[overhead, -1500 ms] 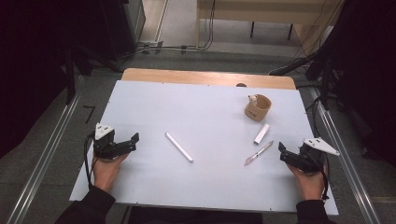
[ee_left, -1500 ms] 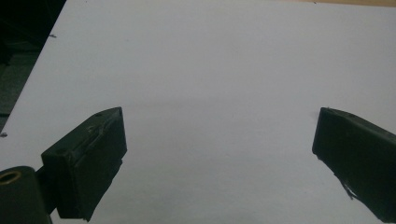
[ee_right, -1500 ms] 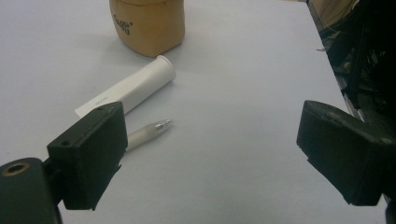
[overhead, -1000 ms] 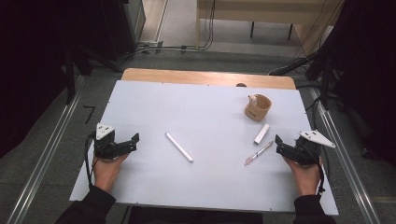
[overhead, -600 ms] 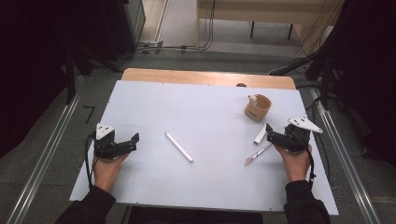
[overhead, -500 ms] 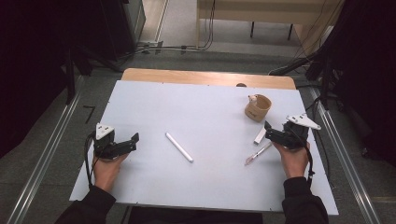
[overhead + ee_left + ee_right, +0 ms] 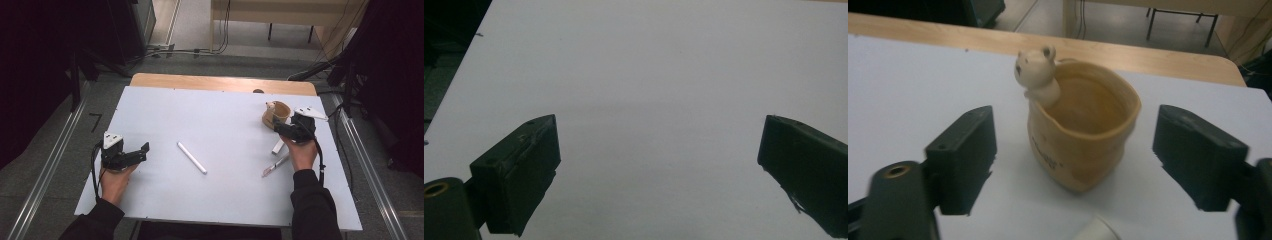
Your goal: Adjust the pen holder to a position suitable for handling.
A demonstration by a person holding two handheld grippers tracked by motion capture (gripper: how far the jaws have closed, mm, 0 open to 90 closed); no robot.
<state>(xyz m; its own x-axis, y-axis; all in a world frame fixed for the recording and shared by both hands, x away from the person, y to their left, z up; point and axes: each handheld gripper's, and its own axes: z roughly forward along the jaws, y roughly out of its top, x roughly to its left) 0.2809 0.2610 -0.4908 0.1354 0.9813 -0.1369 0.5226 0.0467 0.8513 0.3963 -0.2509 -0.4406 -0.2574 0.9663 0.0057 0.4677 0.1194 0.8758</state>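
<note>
Two wide-open jaws of my right gripper [image 7: 1075, 165] framed the tan bear cup [image 7: 1083, 137], which stood upright straight ahead at the table's [image 7: 210, 115] far right corner; my left gripper [image 7: 659, 170], open and empty, rested well apart.

A white table top [image 7: 220, 115] occupied the centre of the high view, laid over a wooden board whose light brown edge [image 7: 220, 82] showed along the far side. Grey floor [image 7: 60, 145] surrounded it. Metal rails [image 7: 47, 172] ran diagonally at lower left and at lower right [image 7: 372, 185]. Black cables [image 7: 175, 51] trailed across the floor in the upper middle. A pale wooden table [image 7: 270, 12] with dark legs stood at the top of the frame. Dark equipment [image 7: 127, 25] occupied the upper left, and the upper right lay in shadow. Lighting was even and dim.
</note>
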